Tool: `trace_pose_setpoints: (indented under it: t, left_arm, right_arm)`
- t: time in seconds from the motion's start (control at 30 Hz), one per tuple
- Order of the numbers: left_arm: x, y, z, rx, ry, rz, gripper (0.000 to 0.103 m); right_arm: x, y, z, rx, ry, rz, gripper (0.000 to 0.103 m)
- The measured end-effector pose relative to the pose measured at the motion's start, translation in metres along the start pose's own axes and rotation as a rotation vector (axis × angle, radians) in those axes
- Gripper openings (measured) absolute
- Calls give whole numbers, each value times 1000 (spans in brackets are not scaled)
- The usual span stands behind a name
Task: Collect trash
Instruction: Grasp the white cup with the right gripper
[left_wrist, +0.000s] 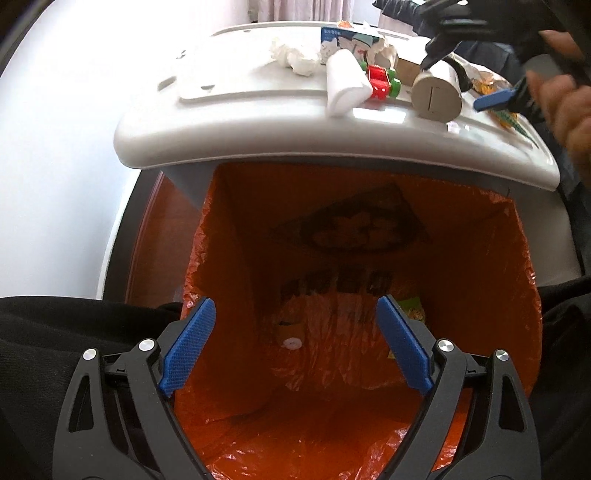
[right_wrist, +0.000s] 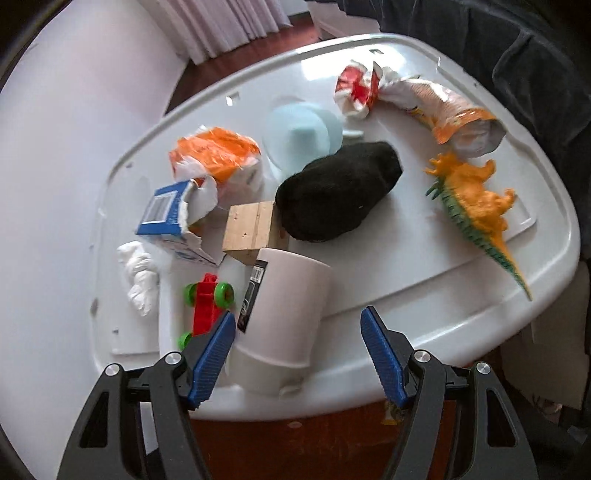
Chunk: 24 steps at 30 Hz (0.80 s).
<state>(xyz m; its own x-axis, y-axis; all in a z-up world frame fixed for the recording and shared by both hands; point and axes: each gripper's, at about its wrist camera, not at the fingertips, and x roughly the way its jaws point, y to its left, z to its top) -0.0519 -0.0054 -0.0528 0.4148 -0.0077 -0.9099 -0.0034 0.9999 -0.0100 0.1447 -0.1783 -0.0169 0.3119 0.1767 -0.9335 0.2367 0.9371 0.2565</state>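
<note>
Left wrist view: left gripper (left_wrist: 295, 347) gapes empty over orange-lined bin (left_wrist: 517, 295), few scraps inside.
Right gripper (right_wrist: 297, 354): wide, empty.
Left: wrappers (right_wrist: 458, 110), carton (right_wrist: 166, 210).

White plastic table (right_wrist: 424, 266) with a raised rim, glossy where daylight strikes it. Beyond its far edge, pale pleated curtains (right_wrist: 229, 26) hanging down to a reddish-brown wooden floor (right_wrist: 236, 62). Left of the table, a broad smooth white wall (right_wrist: 62, 155), brightly lit and washed out. Same dark red-brown floor (right_wrist: 325, 443) under the table's near edge. At the table's far right, dark fabric (right_wrist: 535, 55) bunched against the rim. Soft, even light, strongest from the curtain side
</note>
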Motion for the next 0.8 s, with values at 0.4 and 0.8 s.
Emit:
trace_pose_setpoints:
  t: [0.4, 0.8]
  left_arm:
    - [-3, 7, 2, -25, -4, -27, 87]
    - [-6, 11, 4, -49, -33, -14, 87]
  right_arm:
    - [33, 42, 1, -88, -19, -179, 47]
    - [8, 2, -9, -170, -65, -2, 46]
